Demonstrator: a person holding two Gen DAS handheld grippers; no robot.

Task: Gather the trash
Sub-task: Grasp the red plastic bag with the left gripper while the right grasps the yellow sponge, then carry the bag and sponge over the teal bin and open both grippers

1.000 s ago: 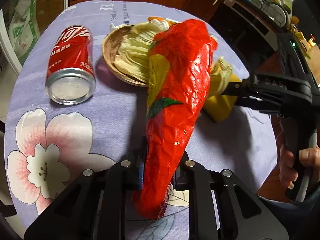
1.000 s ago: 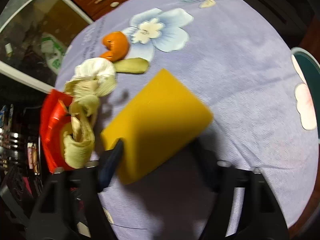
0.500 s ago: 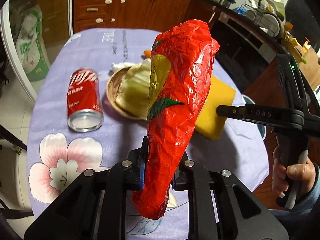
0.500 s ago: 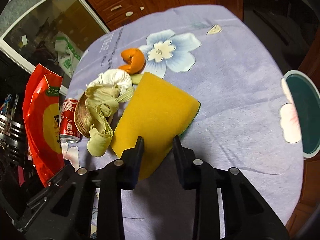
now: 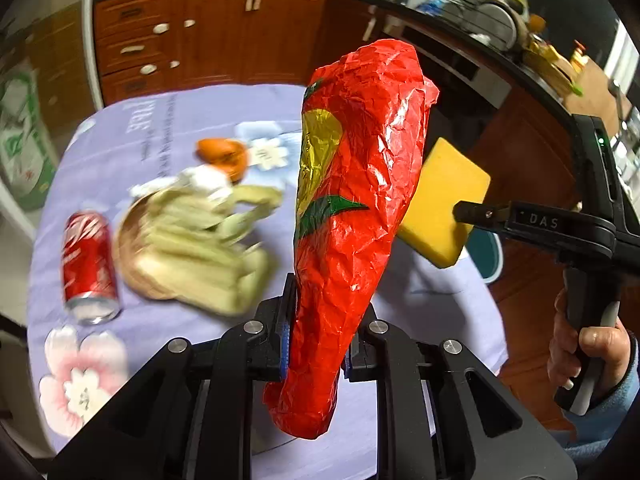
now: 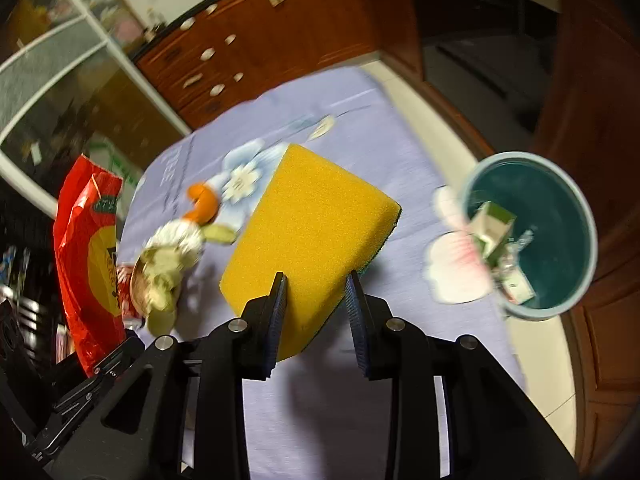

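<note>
My left gripper point(image 5: 316, 344) is shut on a crumpled red snack bag point(image 5: 356, 208), held upright above the table; the bag point(image 6: 88, 256) also shows at the left of the right wrist view. My right gripper point(image 6: 316, 300) is shut on a yellow sponge point(image 6: 312, 220) with a green underside, lifted off the table; in the left wrist view the sponge point(image 5: 444, 200) hangs at the right, pinched by that gripper point(image 5: 466, 212). A teal bin point(image 6: 568, 216) with some trash inside stands beyond the table's right edge.
On the purple flowered tablecloth point(image 5: 180, 128) lie a red soda can point(image 5: 88, 264), a shallow bowl of pale corn husks point(image 5: 192, 248), a white crumpled tissue point(image 5: 204, 180) and orange peel point(image 5: 224, 156). Wooden cabinets point(image 5: 224, 36) stand behind. A hand point(image 5: 580, 352) grips the right tool.
Both grippers have risen away from the table with their loads. The right gripper closed on the sponge and lifted it. The bin has come into the right wrist view.
</note>
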